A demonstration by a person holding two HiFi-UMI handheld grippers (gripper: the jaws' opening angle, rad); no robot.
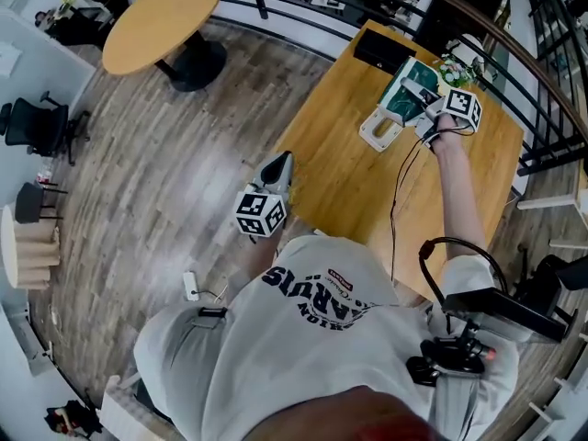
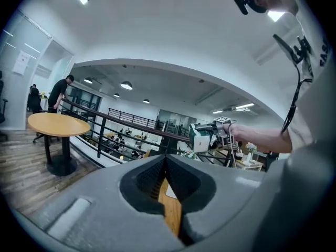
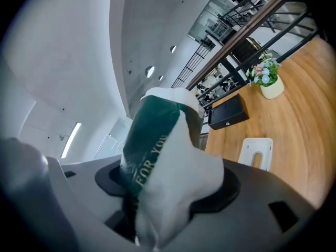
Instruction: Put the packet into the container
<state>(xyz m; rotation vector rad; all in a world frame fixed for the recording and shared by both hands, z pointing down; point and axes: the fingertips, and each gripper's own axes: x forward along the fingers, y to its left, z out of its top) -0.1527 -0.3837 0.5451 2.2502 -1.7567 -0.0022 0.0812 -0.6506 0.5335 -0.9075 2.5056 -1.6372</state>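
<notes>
A green and white packet hangs over the far part of the wooden table, with my right gripper shut on it. In the right gripper view the packet fills the space between the jaws and hides their tips. Below and left of it, the white container lies on the table; it also shows past the packet as the container. My left gripper hovers at the table's left edge, shut and holding nothing. The left gripper view catches the packet held up to the right.
A black box sits at the table's far edge and a small pot of flowers stands by the railing. A round table stands on the wooden floor at the far left. A cable trails across the table.
</notes>
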